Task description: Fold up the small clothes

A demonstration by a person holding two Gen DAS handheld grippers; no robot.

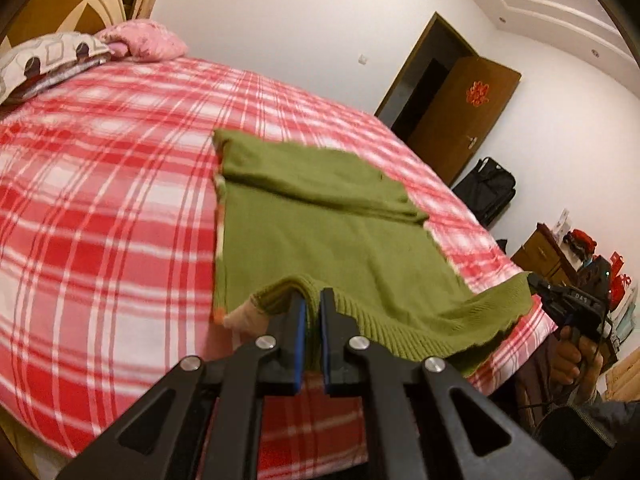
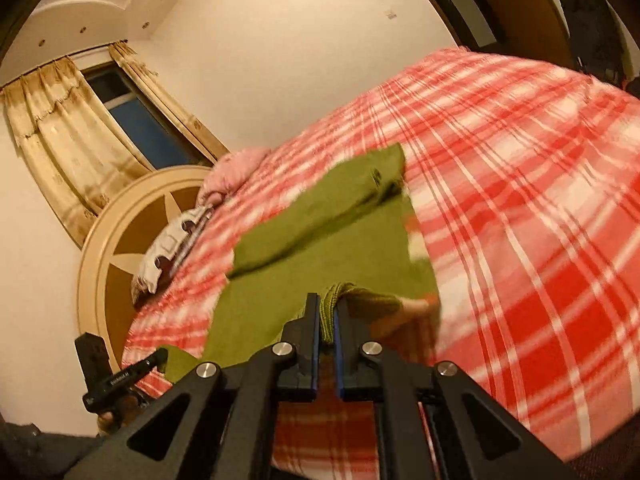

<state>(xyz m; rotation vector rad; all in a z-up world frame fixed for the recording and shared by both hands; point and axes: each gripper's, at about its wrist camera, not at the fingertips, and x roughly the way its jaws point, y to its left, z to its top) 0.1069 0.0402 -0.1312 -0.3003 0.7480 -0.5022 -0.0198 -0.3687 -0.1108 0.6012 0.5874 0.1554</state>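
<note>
A green knitted garment [image 1: 320, 236] lies flat on the red-and-white checked bed [image 1: 100, 208], its far part folded over on itself toward the pillows [image 1: 52, 60] at the head of the bed. Its ribbed hem is at the bed's near edge and is lifted off the cover at both corners.

The left gripper [image 1: 313, 300] has its fingers [image 1: 298, 332] clamped on the hem's left corner: the knit bunches up and runs down between the blue pads. A pinkish lining shows just left of that corner.

The right gripper [image 2: 328, 312] has its fingers [image 2: 312, 332] clamped on the hem's other corner, with a thick roll of green ribbing squeezed between the pads. In the left wrist view this gripper [image 1: 568, 300] shows at the hem's right end, held by a hand [image 1: 576, 356]. The hem between the two grips sags toward the bed's near edge.
</note>
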